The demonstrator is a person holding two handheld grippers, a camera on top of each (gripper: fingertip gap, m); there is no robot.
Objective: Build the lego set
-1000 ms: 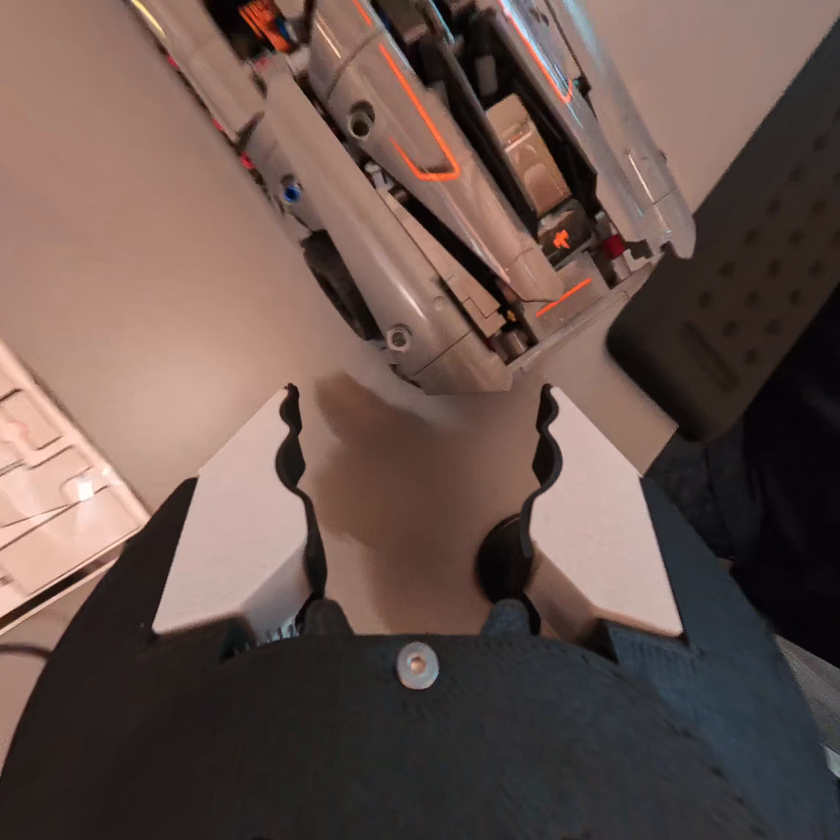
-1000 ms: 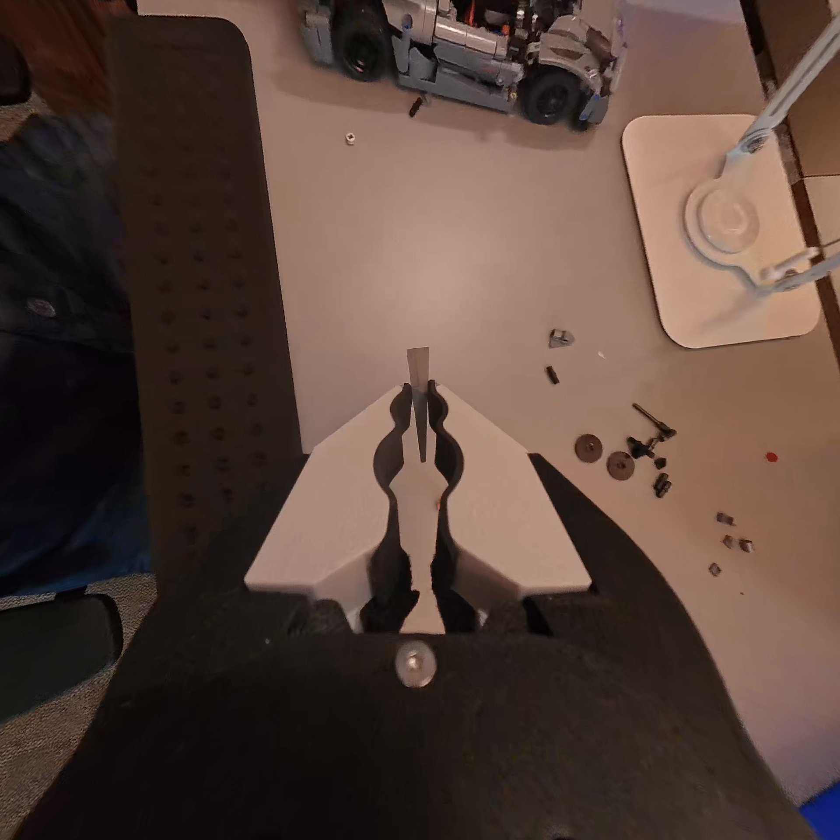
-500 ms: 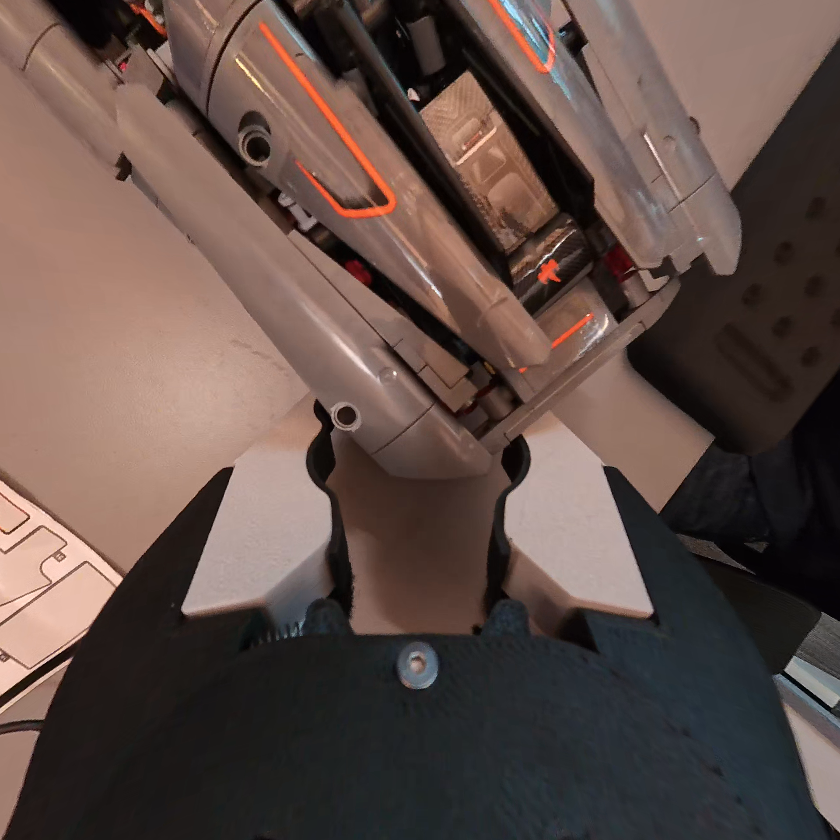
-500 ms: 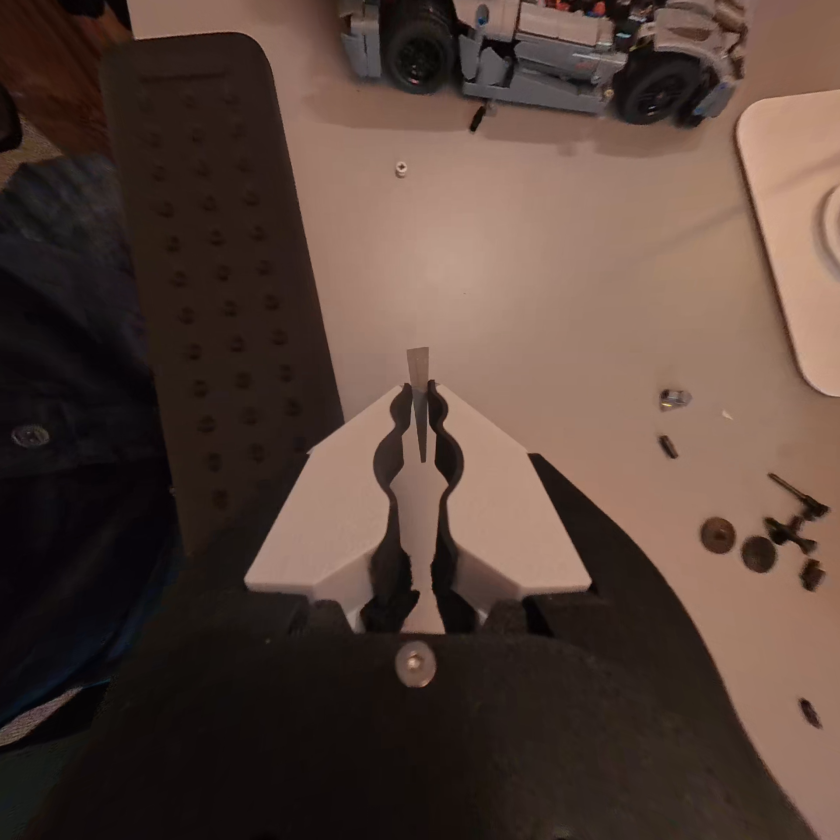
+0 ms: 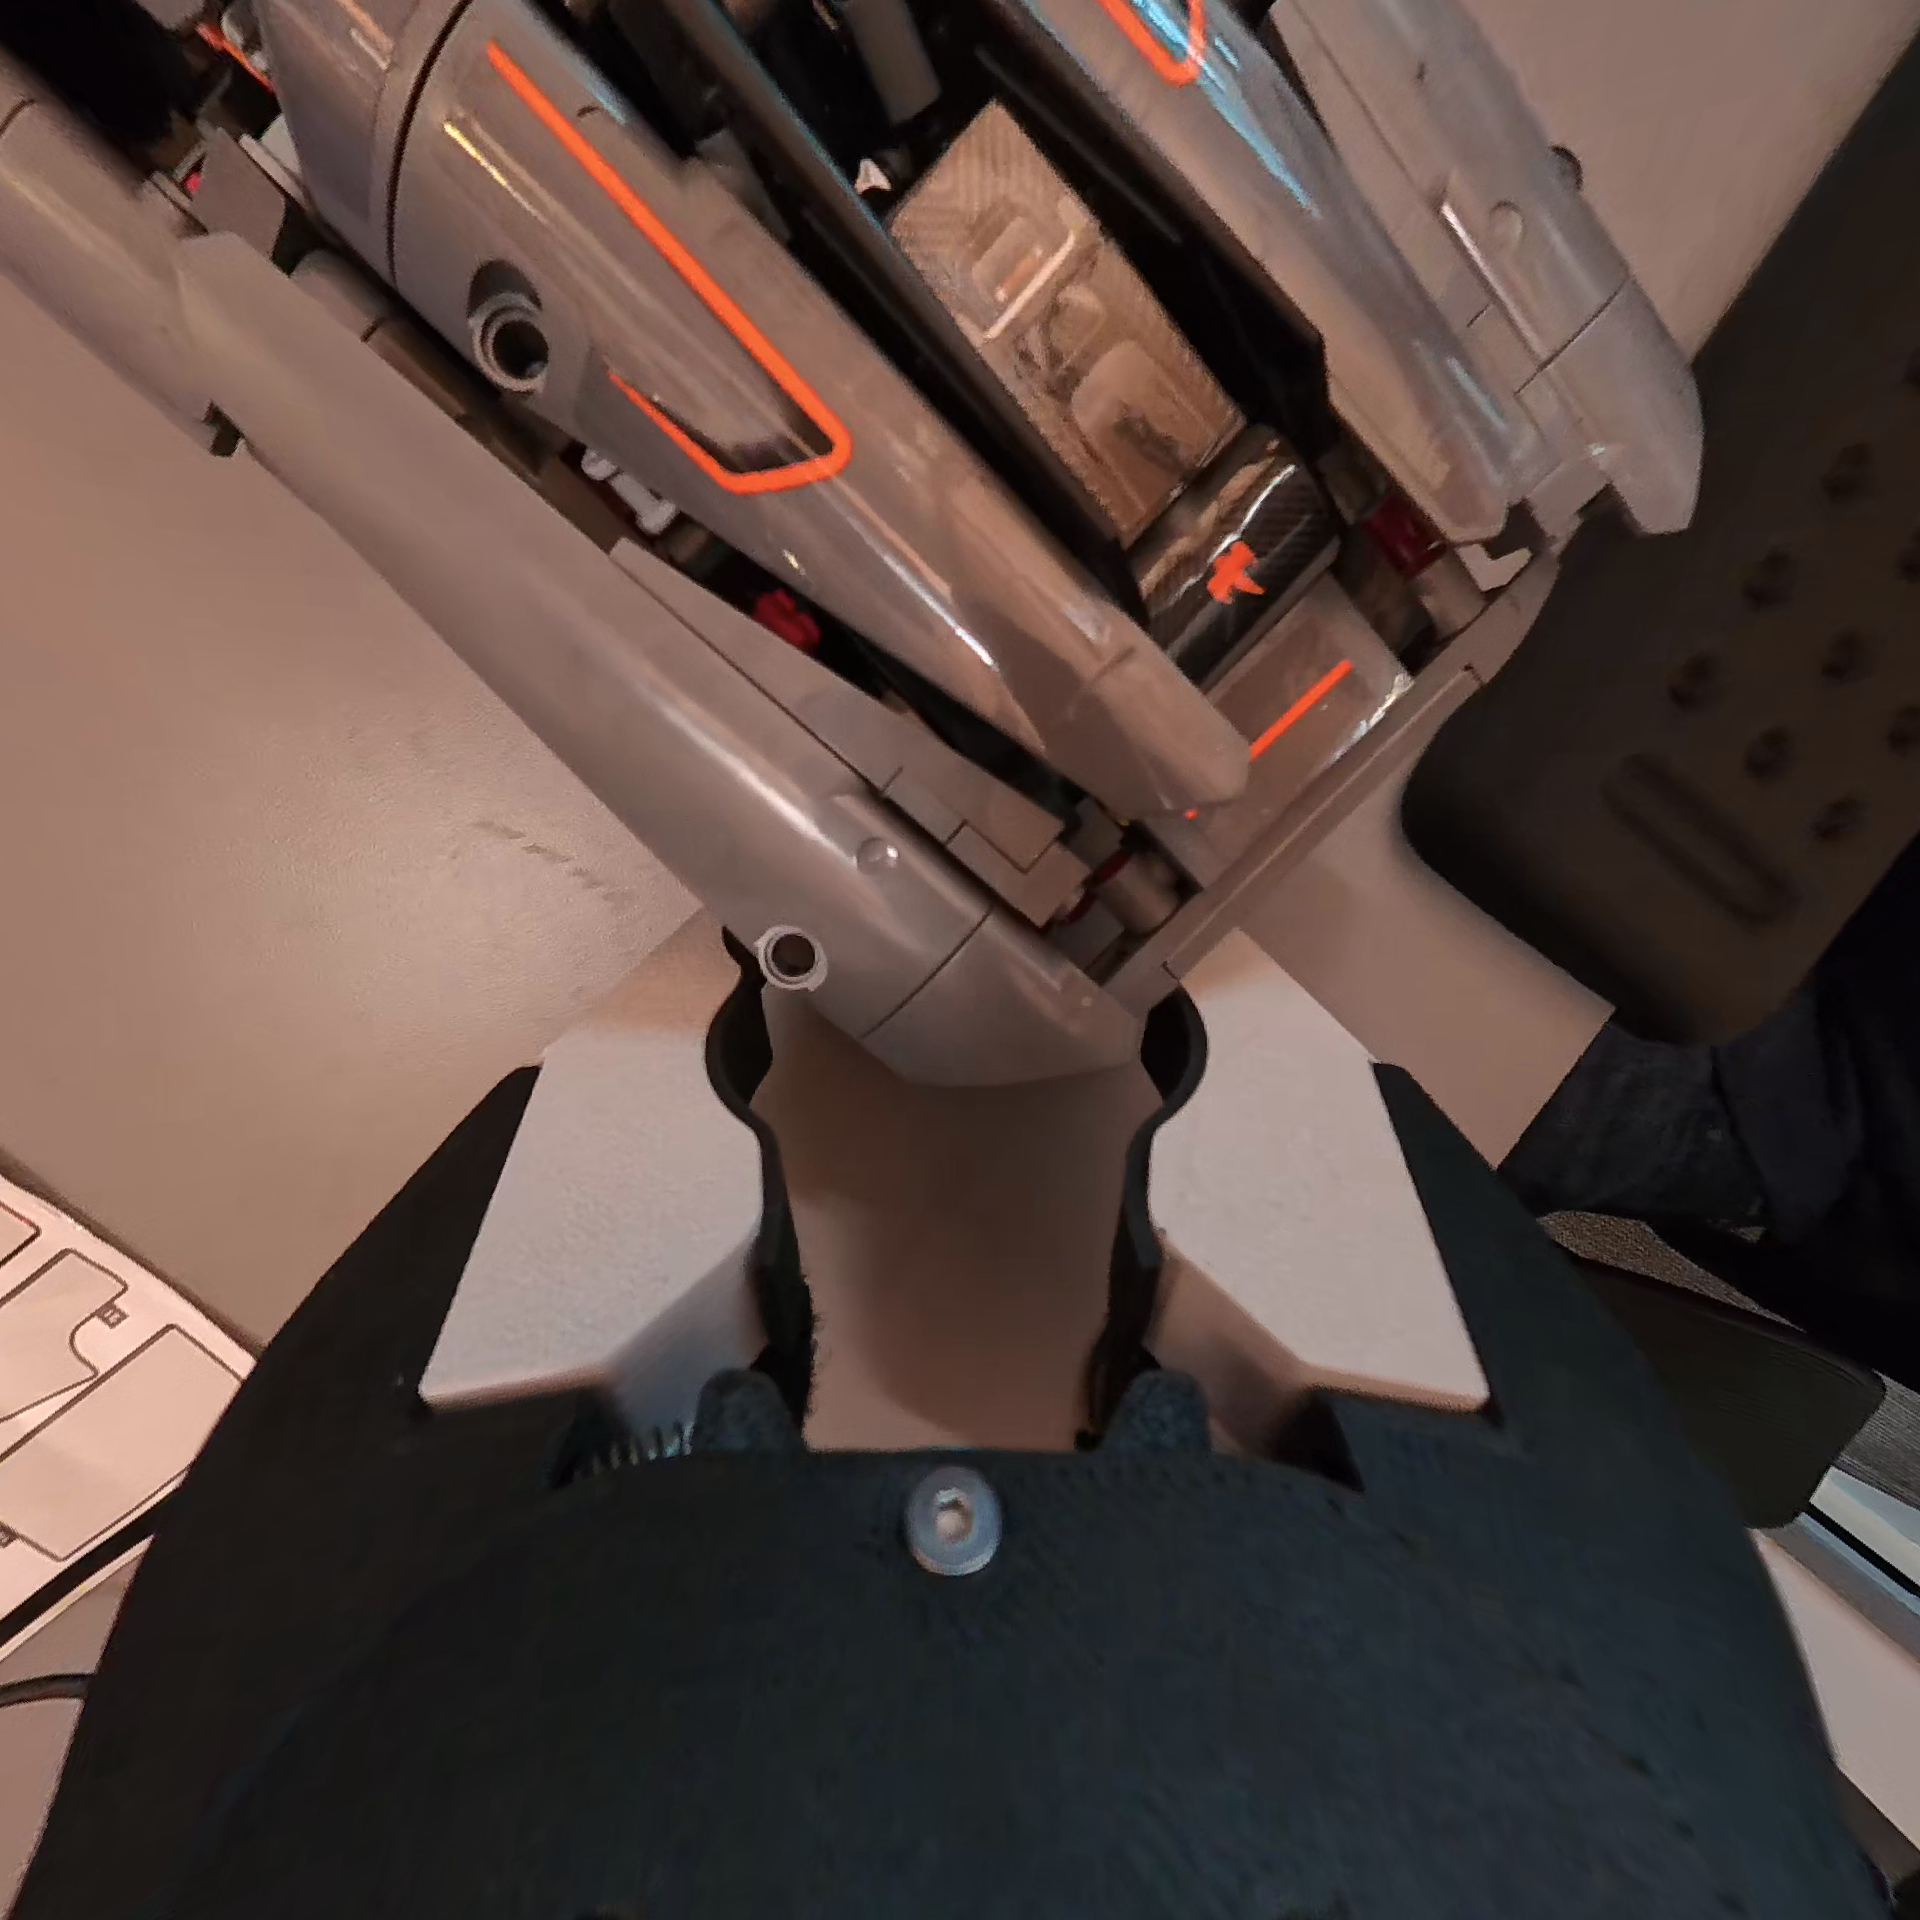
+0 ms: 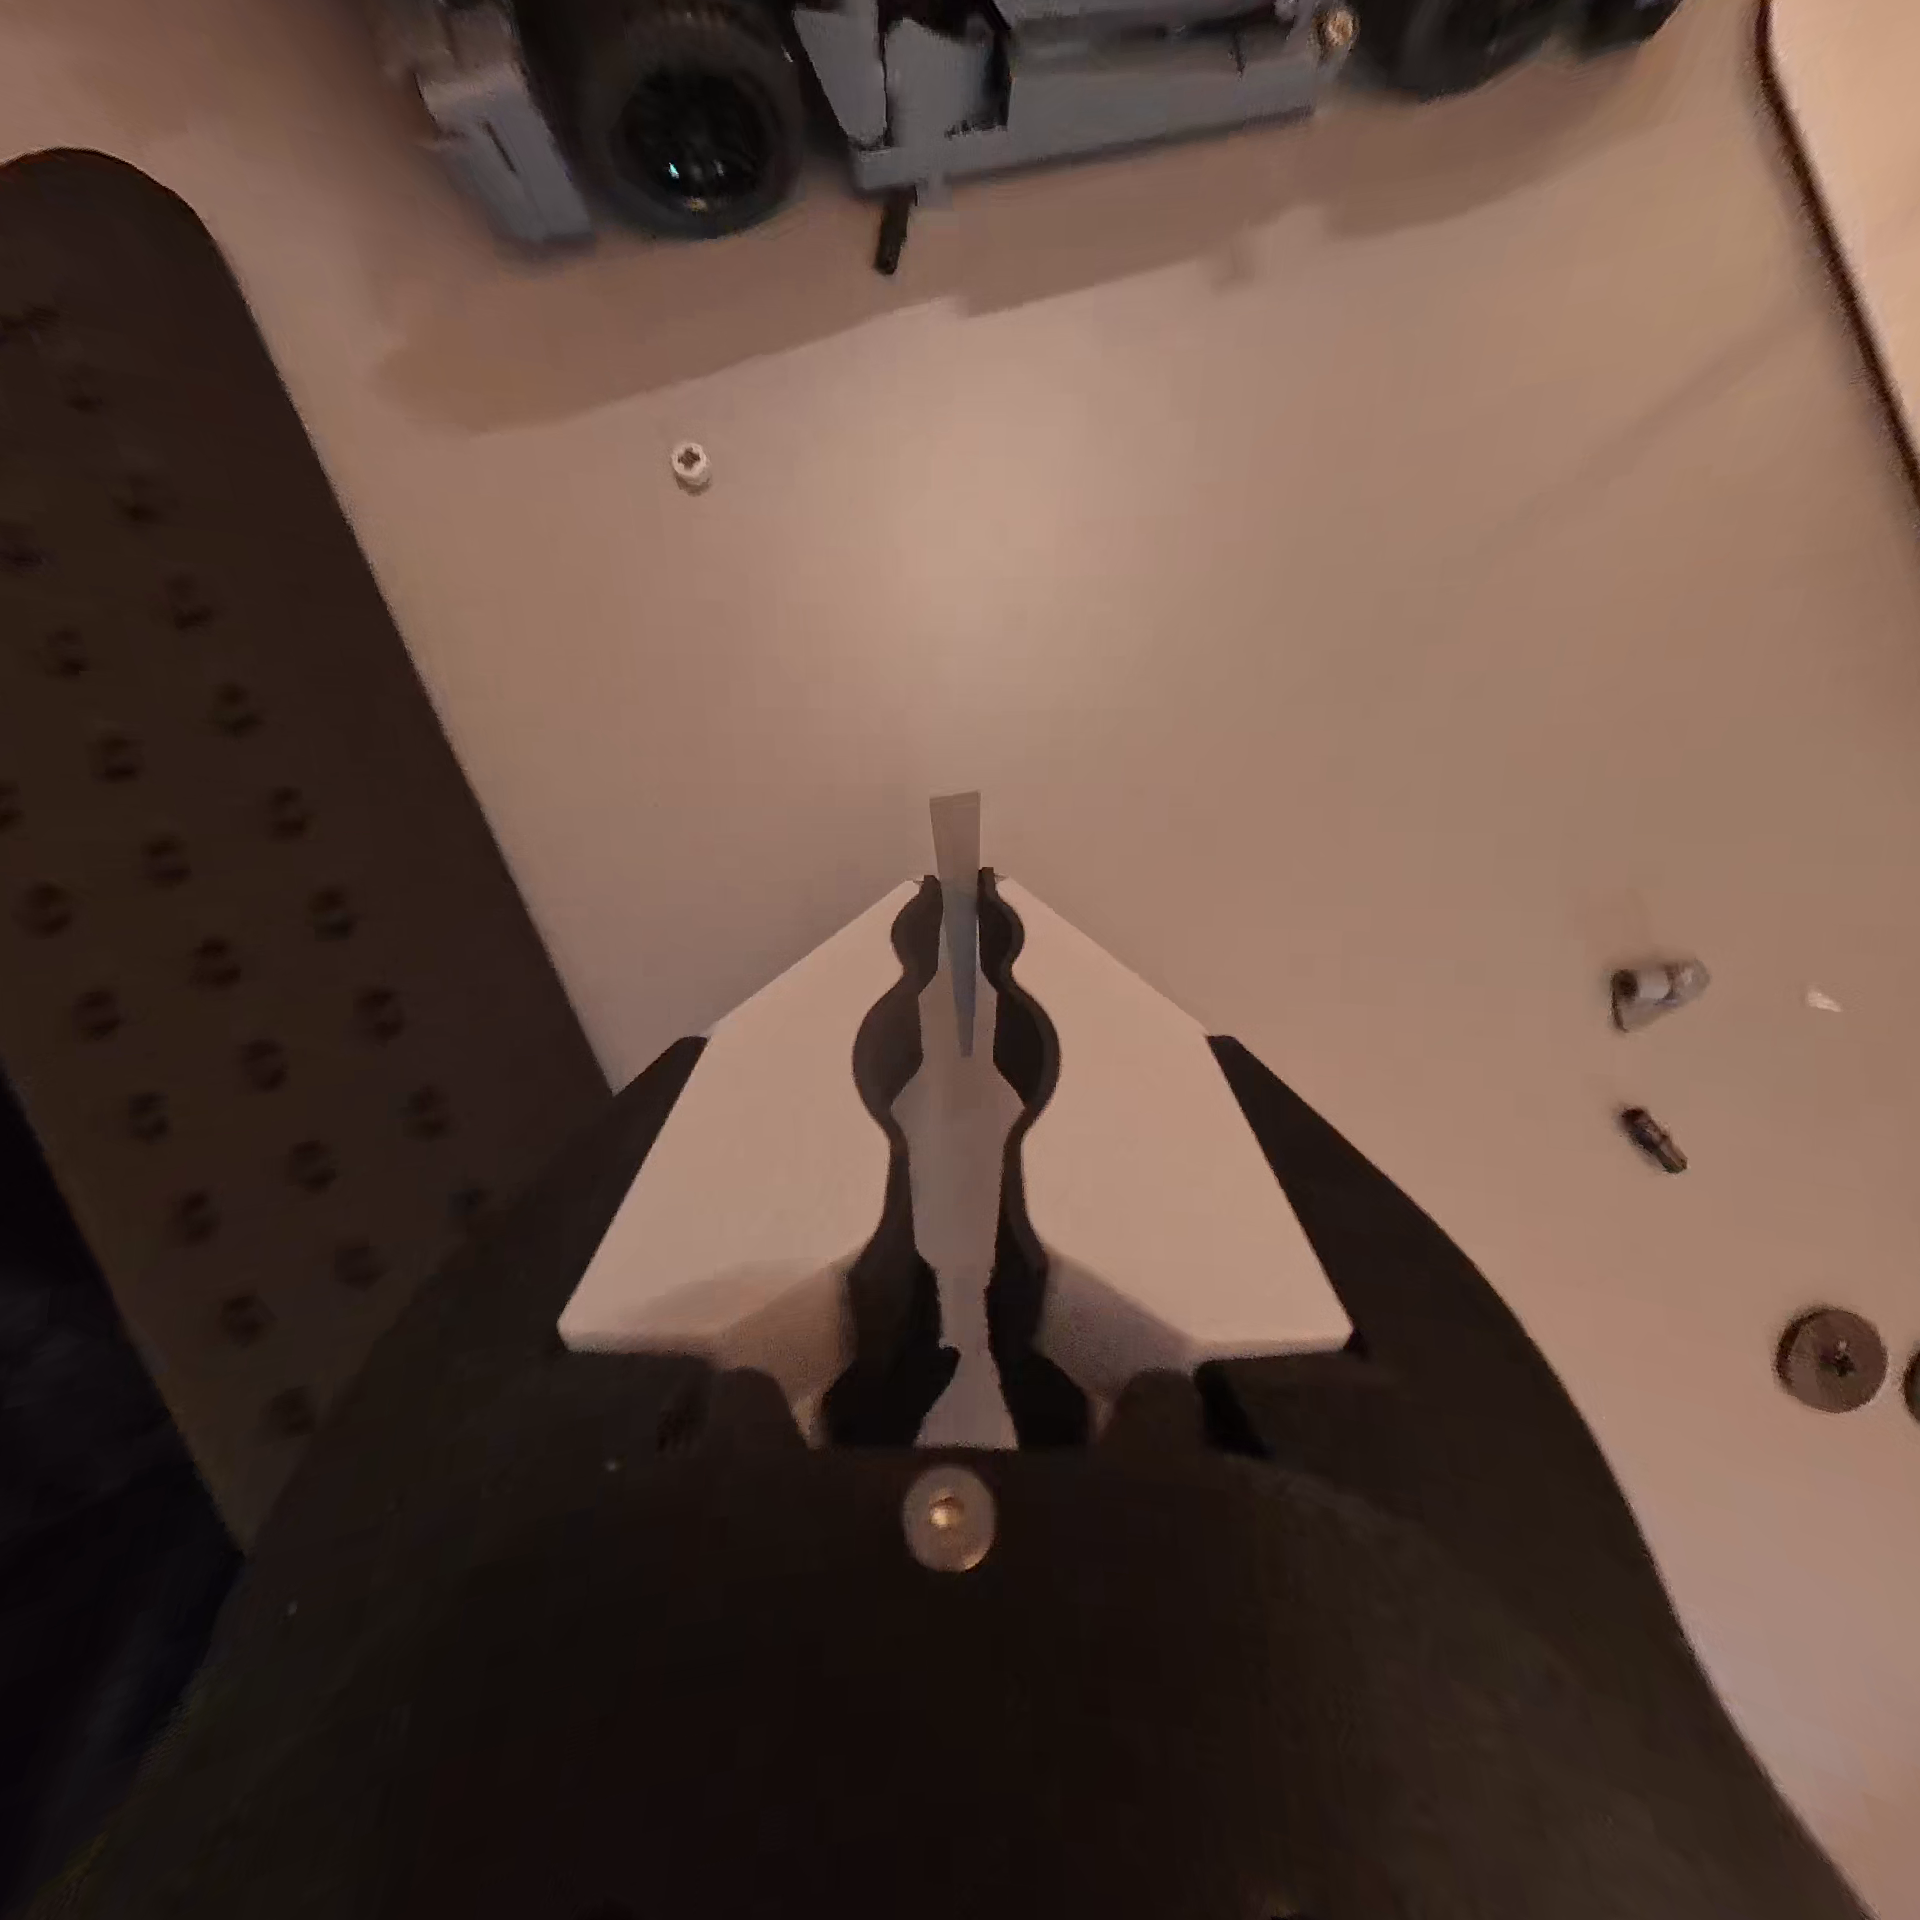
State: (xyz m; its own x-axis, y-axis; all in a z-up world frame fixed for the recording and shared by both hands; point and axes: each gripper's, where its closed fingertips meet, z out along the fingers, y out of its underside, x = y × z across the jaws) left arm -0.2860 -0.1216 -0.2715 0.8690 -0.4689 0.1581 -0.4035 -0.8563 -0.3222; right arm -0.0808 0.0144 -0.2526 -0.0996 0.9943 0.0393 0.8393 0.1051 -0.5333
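The grey lego car [image 5: 727, 790] with orange lines fills the top of the left wrist view. My left gripper [image 5: 956, 1008] has its two fingertips against either side of the car's pointed end and is shut on it. In the right wrist view the car [image 6: 1039, 114] stands on its wheels at the far edge of the table. My right gripper [image 6: 961, 883] is shut on a thin flat grey lego piece [image 6: 956, 831] that sticks out past the fingertips, above bare table short of the car.
A black perforated pad [image 6: 156, 727] lies along the left; it also shows in the left wrist view [image 5: 1714, 727]. A white bush [image 6: 691, 464] and black pin [image 6: 888, 234] lie near the car. Small parts [image 6: 1652, 992] and dark discs [image 6: 1829, 1359] lie right. A printed sheet [image 5: 73, 1382] lies left. Some 25 cm of space lies between my two pairs of fingers.
My left gripper narrowed and came up to the car's end, which now sits between its fingertips. My right gripper carried the grey piece closer to the car.
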